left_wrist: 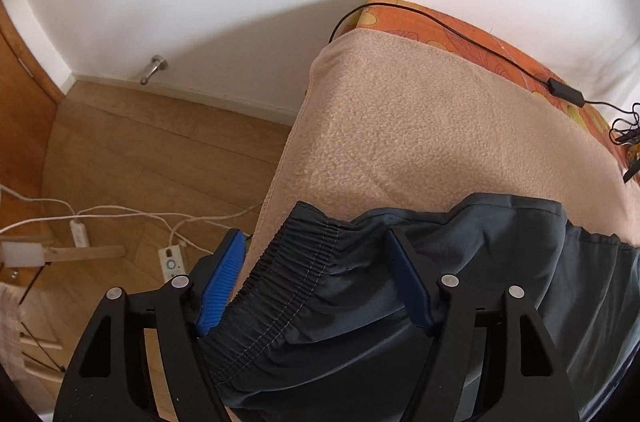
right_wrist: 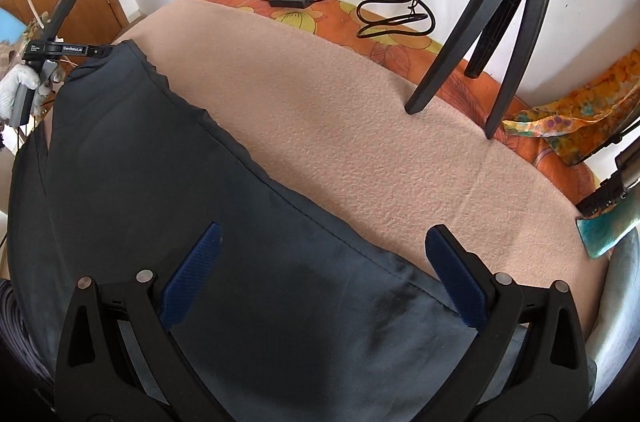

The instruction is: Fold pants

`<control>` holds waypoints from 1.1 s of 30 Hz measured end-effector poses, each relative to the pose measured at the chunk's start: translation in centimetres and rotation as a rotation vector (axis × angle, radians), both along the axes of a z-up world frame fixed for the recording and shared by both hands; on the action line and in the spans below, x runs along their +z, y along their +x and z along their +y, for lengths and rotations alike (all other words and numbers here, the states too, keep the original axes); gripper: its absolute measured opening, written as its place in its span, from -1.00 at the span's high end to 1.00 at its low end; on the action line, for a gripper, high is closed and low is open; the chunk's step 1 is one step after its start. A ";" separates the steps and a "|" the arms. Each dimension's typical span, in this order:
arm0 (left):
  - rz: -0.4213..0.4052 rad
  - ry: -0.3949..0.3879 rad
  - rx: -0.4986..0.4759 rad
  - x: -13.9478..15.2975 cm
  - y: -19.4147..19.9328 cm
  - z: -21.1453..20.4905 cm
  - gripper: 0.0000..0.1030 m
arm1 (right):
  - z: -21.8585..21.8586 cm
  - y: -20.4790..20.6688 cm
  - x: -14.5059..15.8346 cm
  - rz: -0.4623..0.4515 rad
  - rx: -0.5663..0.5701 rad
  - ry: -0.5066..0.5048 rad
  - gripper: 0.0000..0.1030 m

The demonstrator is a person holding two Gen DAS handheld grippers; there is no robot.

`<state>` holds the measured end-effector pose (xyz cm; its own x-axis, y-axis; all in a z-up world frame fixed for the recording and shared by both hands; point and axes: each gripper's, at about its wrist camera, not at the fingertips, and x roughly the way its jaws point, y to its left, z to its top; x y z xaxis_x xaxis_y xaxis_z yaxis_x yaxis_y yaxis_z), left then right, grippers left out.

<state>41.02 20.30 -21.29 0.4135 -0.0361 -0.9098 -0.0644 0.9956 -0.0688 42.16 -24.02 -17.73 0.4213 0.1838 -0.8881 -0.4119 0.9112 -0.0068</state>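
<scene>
**Claws over pants on bed**

The left claw (left_wrist: 316,254) stands spread, straddling the waistband (left_wrist: 292,286) without pinching it. The right claw (right_wrist: 324,242), also spread, hangs over the pants (right_wrist: 160,162) lying on the blanket (right_wrist: 360,126).

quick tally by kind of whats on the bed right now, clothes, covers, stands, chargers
Pants: 1, dark grey, elastic waistband
Beige blanket: 1
Orange floral sheet: 1
Black tripod: 1
Black power adapter with cable: 1
Total: 5
</scene>
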 end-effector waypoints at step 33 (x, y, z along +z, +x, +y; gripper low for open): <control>-0.314 -0.143 -0.041 8.9 -6.6 4.4 0.55 | 2.3 -6.1 7.4 -0.132 -0.007 0.052 0.93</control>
<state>34.47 24.73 -12.36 0.6678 -0.1763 -0.7232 0.0217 0.9757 -0.2178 36.09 -21.71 -10.31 0.5349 0.2244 -0.8145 -0.4042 0.9146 -0.0135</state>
